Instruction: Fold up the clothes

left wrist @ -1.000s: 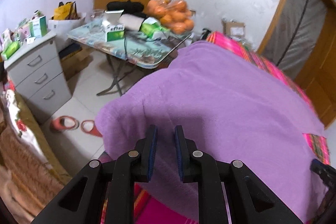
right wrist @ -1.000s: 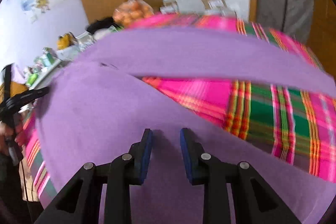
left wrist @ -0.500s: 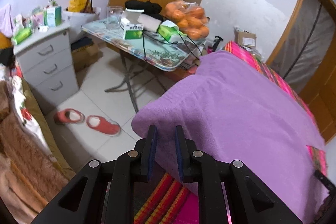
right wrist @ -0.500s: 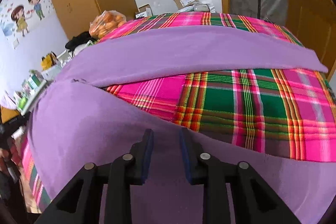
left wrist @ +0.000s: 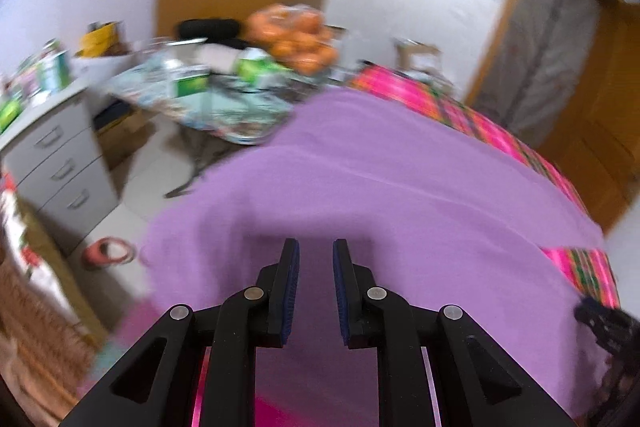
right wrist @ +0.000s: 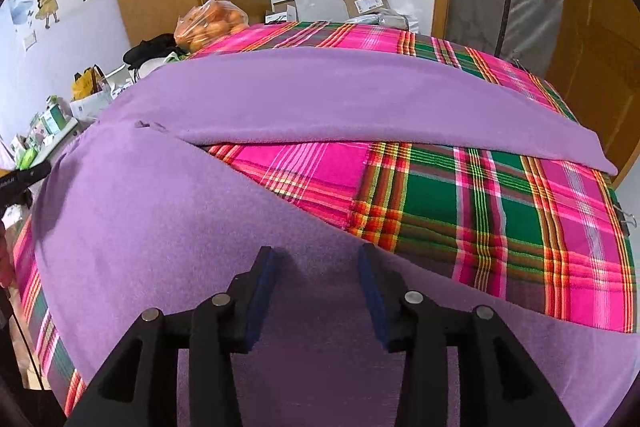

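Plaid bed (right wrist: 500, 211) fills my right view. Purple cloth (right wrist: 168, 227) lies across it: one band along the far side, a bigger part folded over the near left, plaid showing between them. Left view is motion-blurred: cloth (left wrist: 400, 203) covers most of the bed, cluttered table (left wrist: 208, 107) and grey drawers (left wrist: 60, 167) beyond its edge. My right gripper (right wrist: 318, 291) is over the near cloth, jaws opening, wide gap, pads off the fabric, nothing pinched. My left gripper (left wrist: 316, 291) has a narrow gap; purple shows through it; can't tell if it's gripping cloth.
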